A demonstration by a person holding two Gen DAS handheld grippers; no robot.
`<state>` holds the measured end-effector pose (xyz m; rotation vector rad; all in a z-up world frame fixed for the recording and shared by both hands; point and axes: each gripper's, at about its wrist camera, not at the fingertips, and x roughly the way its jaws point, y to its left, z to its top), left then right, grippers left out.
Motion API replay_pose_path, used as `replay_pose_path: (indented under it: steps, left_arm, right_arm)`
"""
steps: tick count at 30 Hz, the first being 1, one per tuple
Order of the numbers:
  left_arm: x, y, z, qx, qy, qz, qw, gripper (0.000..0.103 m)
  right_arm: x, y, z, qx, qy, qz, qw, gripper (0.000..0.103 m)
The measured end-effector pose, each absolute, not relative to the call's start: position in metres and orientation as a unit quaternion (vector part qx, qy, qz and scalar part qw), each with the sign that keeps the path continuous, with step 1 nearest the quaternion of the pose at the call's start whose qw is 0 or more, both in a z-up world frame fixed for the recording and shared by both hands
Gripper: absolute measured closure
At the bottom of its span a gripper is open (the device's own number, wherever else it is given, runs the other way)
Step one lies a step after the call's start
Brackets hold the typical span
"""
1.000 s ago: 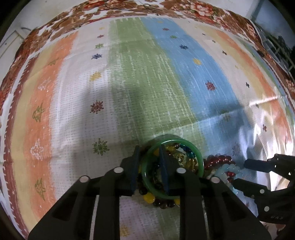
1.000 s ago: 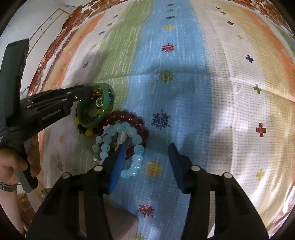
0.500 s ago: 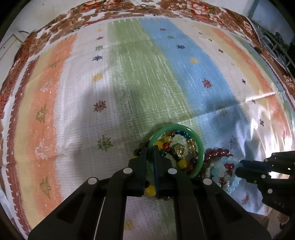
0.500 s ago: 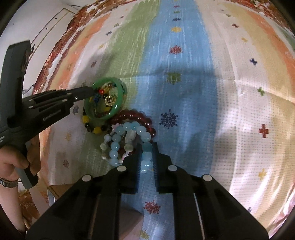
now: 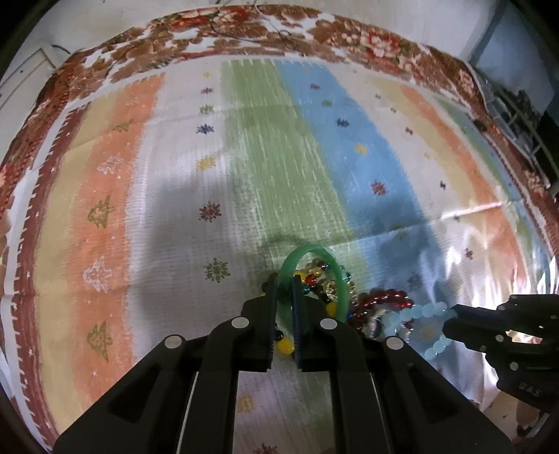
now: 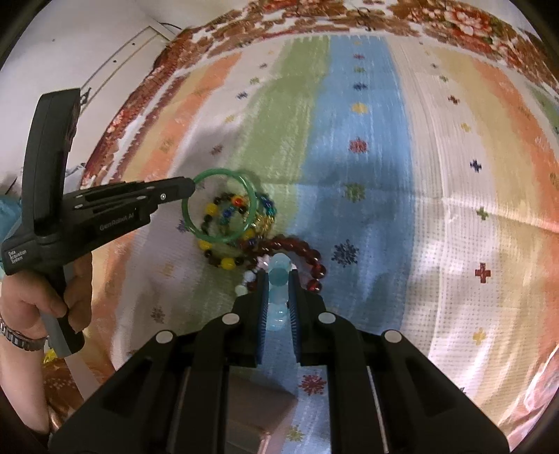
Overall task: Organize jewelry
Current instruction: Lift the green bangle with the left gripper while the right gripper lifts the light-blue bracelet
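My left gripper (image 5: 285, 281) is shut on a green bangle (image 5: 335, 269), which hangs lifted above the striped cloth (image 5: 174, 209); from the right wrist view the left gripper (image 6: 190, 188) pinches the bangle (image 6: 244, 234) at its left rim. My right gripper (image 6: 278, 276) is shut on a pale blue bead bracelet (image 6: 278, 283), seen stretched from the right gripper (image 5: 450, 316) as a bracelet (image 5: 419, 310) in the left wrist view. Under them lie a dark red bead bracelet (image 6: 307, 253), a black-and-yellow bead bracelet (image 6: 223, 260) and a mixed coloured one (image 6: 230, 209).
A striped, patterned cloth (image 6: 384, 174) with a brown floral border (image 5: 244, 21) covers the surface. A person's hand (image 6: 38, 307) with a wristwatch holds the left gripper's handle. A brown box corner (image 6: 255, 412) shows under the right gripper.
Both grippers closed, the left on the green bangle and the right on the pale blue bracelet, then rose. The bangle tilted up off the pile.
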<state>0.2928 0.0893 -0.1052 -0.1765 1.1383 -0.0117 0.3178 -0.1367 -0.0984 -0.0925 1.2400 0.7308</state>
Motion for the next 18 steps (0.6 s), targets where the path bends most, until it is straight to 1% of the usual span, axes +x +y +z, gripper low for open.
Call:
replay_pose_path:
  steps: [18]
  left_arm:
    - [0.235,0.085,-0.049,-0.133,0.481,-0.023,0.867,0.095]
  right_arm:
    - [0.285,-0.144,-0.049,-0.034,0.510,0.362,0.780,0.090]
